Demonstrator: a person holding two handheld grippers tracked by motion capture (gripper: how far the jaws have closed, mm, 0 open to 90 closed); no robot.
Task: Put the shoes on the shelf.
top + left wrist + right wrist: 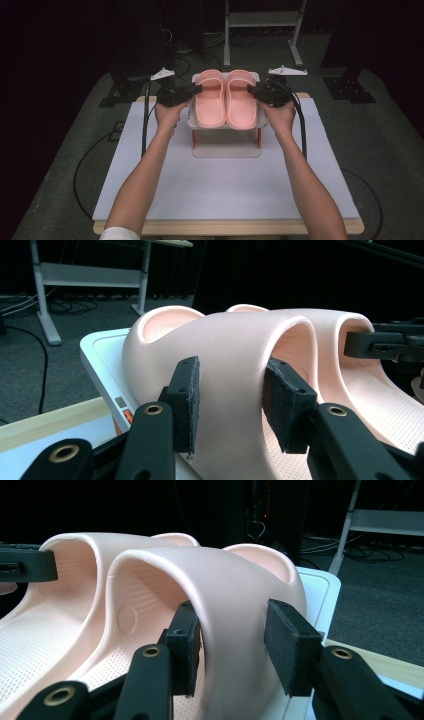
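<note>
On top of the white rack [197, 125] sat two pink slippers, left slipper [210, 97] and right slipper [242, 97], side by side, toes away from the person. Left gripper [196, 90] had its pads clamped across the left slipper's strap [230, 375]. Right gripper [252, 91] straddled the right slipper's strap [227, 605]; inner pad touched, outer pad [285, 640] stood clear, so no grip. Straps likely chosen as the easiest hold. Rack stood mid-table [225, 190].

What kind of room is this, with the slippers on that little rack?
Probably a lab or recording studio: dark curtained walls, cables trailing over grey carpet, a metal stand behind, and one white-topped table lit for the work.
</note>
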